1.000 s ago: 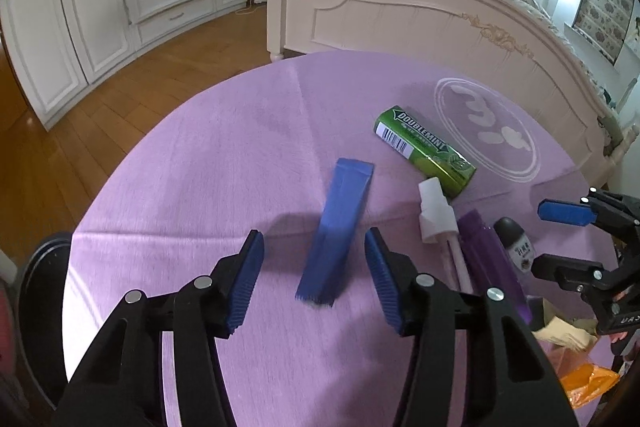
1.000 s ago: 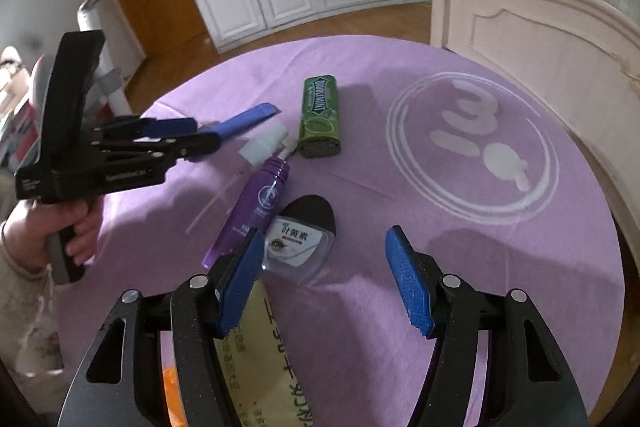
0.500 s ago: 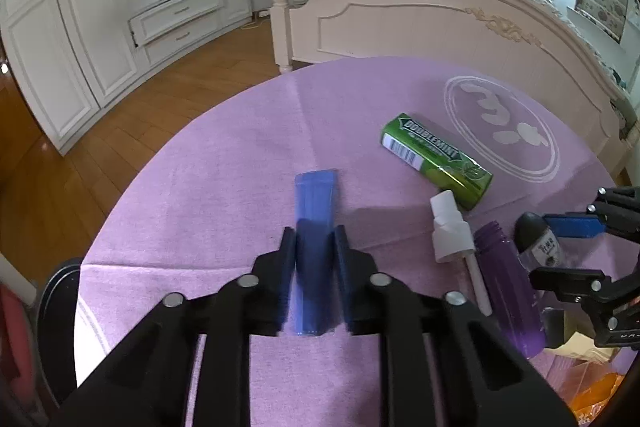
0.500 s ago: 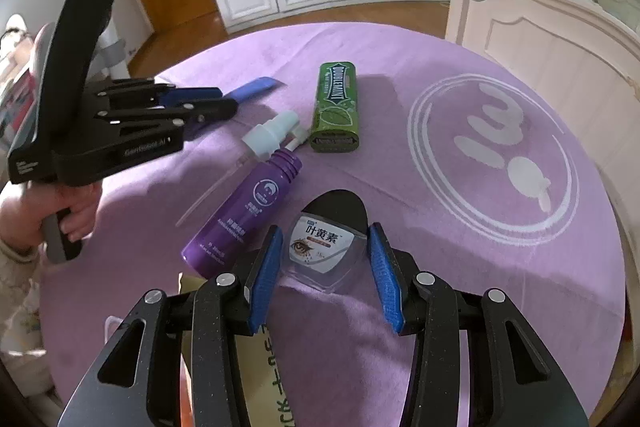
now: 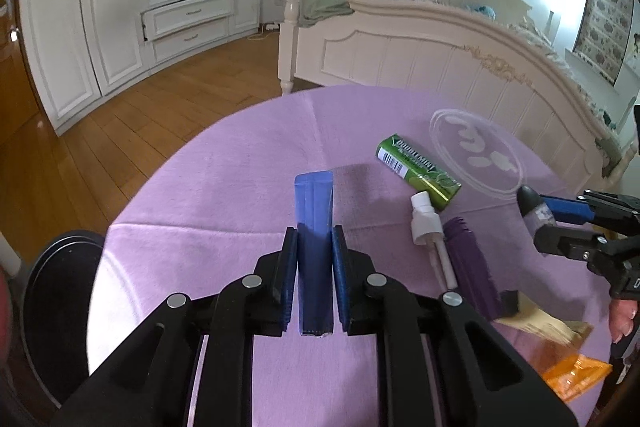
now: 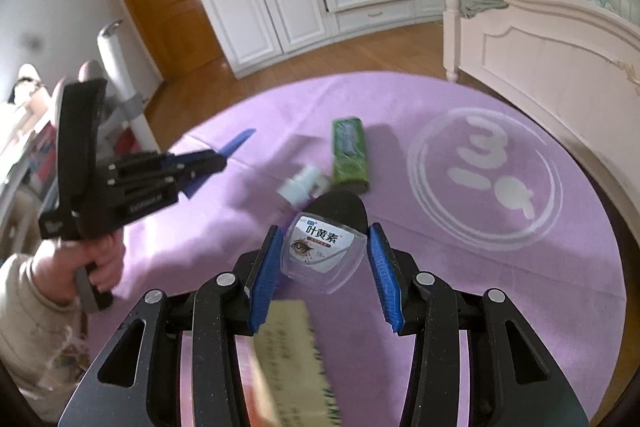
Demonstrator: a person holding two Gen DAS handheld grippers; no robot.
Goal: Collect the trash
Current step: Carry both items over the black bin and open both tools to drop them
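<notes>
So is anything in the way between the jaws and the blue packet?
Nothing visible is. The left gripper is already shut on the blue packet, its pads pressing both sides, with the packet's far end sticking out over the purple tablecloth.

Round purple table [image 5: 240,187], green gum pack [image 5: 416,171], spray bottle [image 5: 472,267] (purple, lying flat)

White panelled wardrobe [image 5: 120,7], wooden floor [image 5: 120,123], cream carved bed [image 5: 440,51], orange door [image 6: 160,11]

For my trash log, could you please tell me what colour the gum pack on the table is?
The gum pack is green; the left wrist view shows it best.
</notes>
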